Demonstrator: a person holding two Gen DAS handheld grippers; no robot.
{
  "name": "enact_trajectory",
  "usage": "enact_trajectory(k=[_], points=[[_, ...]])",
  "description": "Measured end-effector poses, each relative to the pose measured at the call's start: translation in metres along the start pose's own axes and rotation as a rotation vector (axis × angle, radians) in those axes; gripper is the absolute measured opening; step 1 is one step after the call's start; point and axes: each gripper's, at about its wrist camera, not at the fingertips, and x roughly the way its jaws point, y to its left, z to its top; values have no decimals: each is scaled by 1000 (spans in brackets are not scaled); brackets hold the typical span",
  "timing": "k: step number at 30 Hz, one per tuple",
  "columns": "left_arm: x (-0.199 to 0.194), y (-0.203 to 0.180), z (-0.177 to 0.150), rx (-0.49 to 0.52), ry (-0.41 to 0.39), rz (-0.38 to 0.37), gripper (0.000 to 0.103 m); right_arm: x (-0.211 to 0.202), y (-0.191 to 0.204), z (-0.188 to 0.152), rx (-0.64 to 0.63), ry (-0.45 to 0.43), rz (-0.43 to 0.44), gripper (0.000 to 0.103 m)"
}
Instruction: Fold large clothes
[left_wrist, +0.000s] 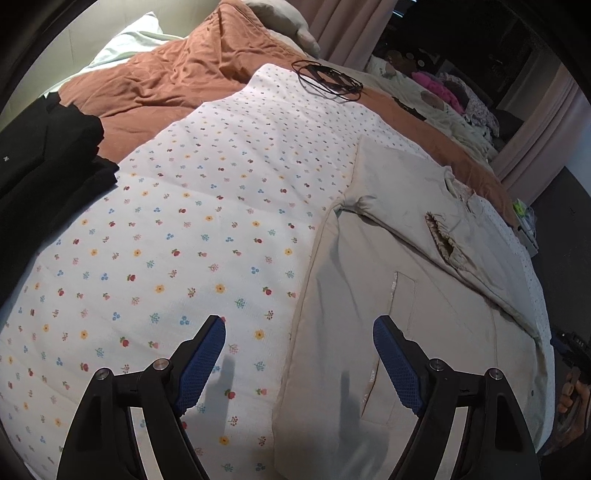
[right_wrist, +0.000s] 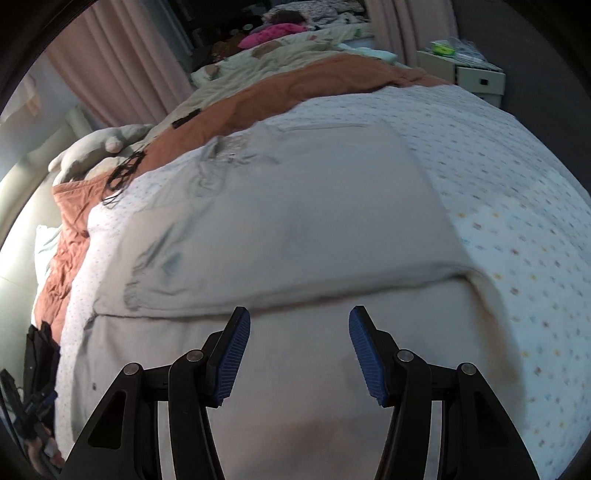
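Floral bedspread (left_wrist: 166, 229) under beige garment (left_wrist: 388, 295), seemingly part-folded.

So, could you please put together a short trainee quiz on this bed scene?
1. True or false: the left hand-held gripper is clamped on the beige garment.
2. What lies under the garment?
A. a bare wooden floor
B. a floral quilt
C. a glass table
3. Fill in: the cuffed sleeve is folded ____ the garment's body.

Key:
1. False: both the left and the right hand-held gripper are open and hold nothing.
2. B
3. over
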Motion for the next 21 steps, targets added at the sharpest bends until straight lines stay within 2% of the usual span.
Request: enact_trajectory(k=[4, 8, 10, 16, 17, 18, 21], points=[[3, -1, -4, 7, 8, 10, 74, -16, -41, -18, 49, -5, -43, 56], [10, 4, -8, -7, 37, -1, 60, -28, -75, -38, 96, -10, -78, 56], [15, 6, -11, -12, 55, -3, 57, -33, -93, -48, 115, -10, -91, 56], [30, 7, -26, -12, 131, -45, 54, -43, -126, -81, 146, 0, -128, 56], [31, 8, -29, -10, 142, -40, 52, -45, -131, -87, 152, 4, -138, 56], [33, 10, -31, -13, 148, -40, 45, -45, -136, -91, 159, 9, -140, 56], [34, 16, -35, -33, 154, -56, 38, -45, -148, -103, 188, 35, -125, 56]])
